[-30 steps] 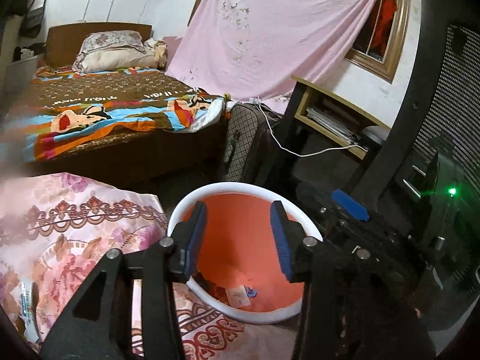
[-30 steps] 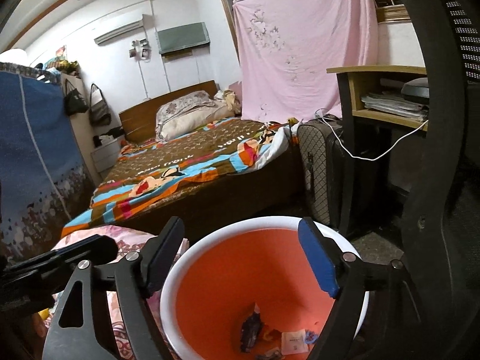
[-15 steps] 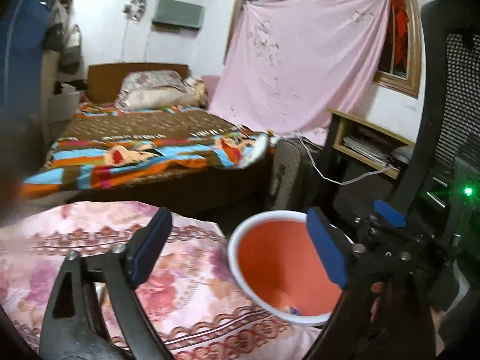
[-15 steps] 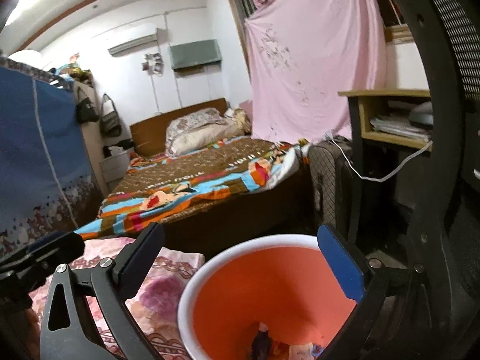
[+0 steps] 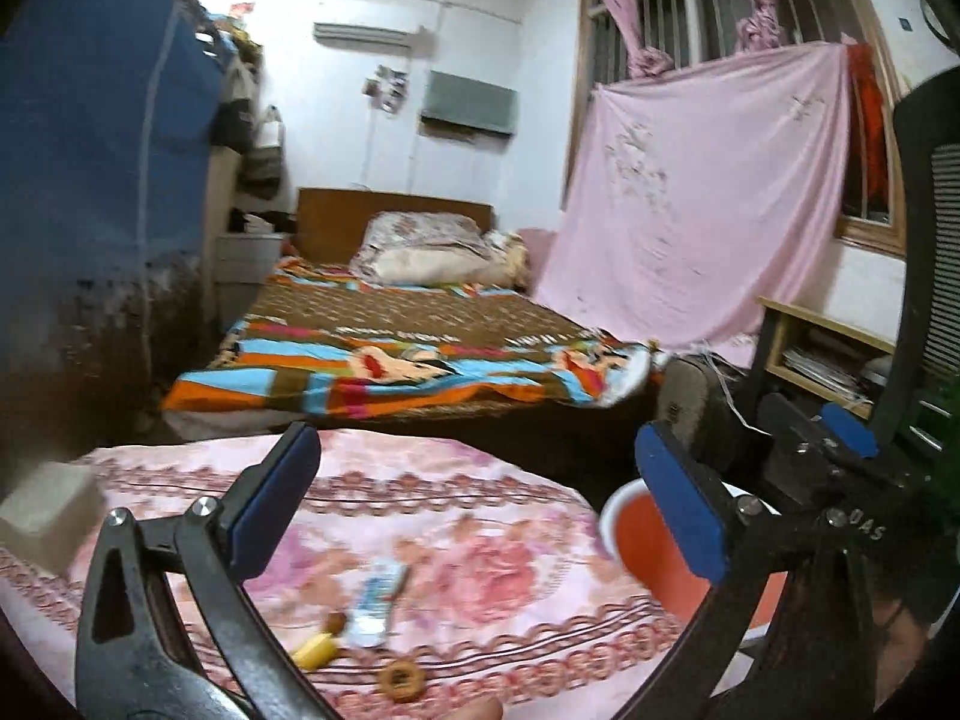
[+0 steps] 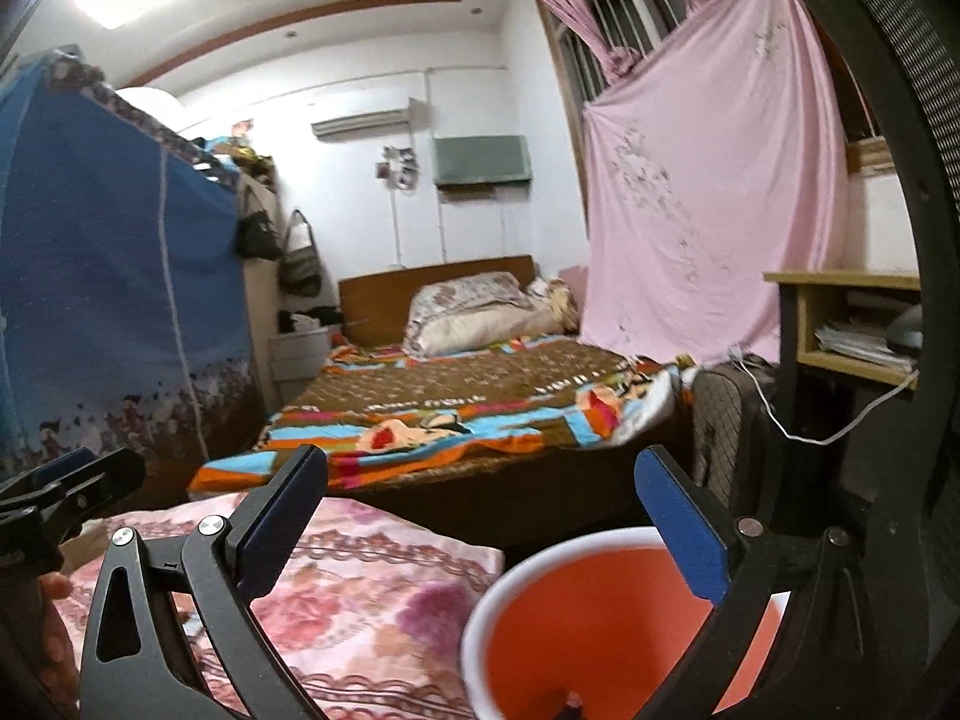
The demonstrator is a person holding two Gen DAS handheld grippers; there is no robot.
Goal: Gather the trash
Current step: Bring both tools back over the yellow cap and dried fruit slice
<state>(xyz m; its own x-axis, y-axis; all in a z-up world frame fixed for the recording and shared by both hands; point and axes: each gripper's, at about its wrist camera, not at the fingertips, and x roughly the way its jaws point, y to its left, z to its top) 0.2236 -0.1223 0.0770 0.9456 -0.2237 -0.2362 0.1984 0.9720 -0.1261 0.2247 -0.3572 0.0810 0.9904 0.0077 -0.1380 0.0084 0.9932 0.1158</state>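
Note:
An orange bin with a white rim [image 6: 600, 630] stands at the right edge of a table with a pink floral cloth [image 5: 468, 546]; it also shows in the left wrist view [image 5: 642, 546]. On the cloth lie a white-blue wrapper [image 5: 378, 600], a yellow piece [image 5: 315, 651], a small brown piece [image 5: 336, 622] and a round brown snack [image 5: 401, 679]. My left gripper [image 5: 474, 498] is open and empty, above the cloth. My right gripper [image 6: 480, 516] is open and empty, above the bin's rim; some trash lies at the bin's bottom.
A beige box [image 5: 45, 513] sits at the table's left. A bed with a striped blanket [image 5: 408, 360] lies beyond. A black mesh chair [image 6: 912, 240] stands at the right, a wooden shelf [image 6: 852, 324] and a dark suitcase [image 6: 729, 420] behind the bin.
My left gripper has opened wide and swung left from over the bin to over the cloth, and the trash pieces came into view. My right gripper has opened wider and tilted upward.

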